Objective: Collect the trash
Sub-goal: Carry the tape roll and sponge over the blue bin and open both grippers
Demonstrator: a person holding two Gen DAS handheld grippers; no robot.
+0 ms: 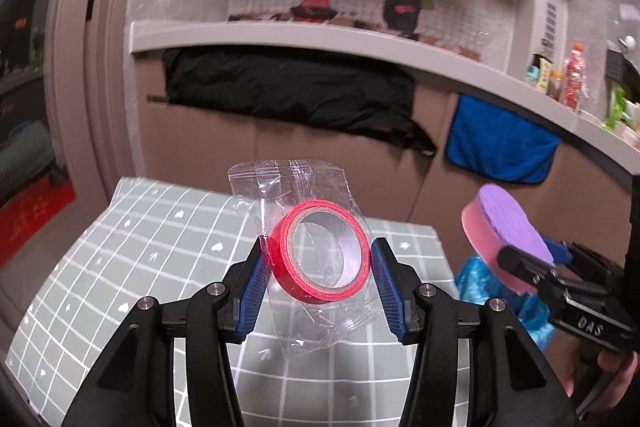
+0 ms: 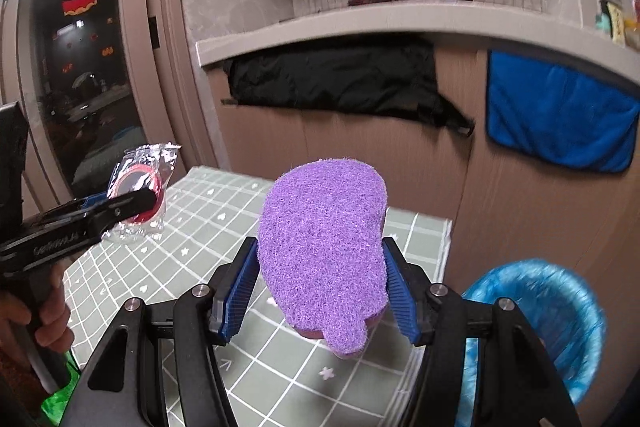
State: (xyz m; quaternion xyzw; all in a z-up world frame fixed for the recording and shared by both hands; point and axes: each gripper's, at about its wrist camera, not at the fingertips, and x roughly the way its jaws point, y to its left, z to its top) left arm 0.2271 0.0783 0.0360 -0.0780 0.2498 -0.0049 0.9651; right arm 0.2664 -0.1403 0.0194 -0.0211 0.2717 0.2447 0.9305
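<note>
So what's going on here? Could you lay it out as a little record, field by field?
left claw: shut on the roll of red tape, which is in a clear wrapper
right claw: shut on the purple sponge, pink underneath
bin: blue-lined, open, beside the table on the right
table: covered by a green checked cloth
behind: blue towel and black cloth hanging under a shelf
trash in bin yet: neither item; both are held up in the air

left claw [image 1: 320, 267] grips a bagged red tape roll [image 1: 319, 251]; right claw [image 1: 532, 259] pinches a purple-pink sponge [image 1: 506, 231].
</note>
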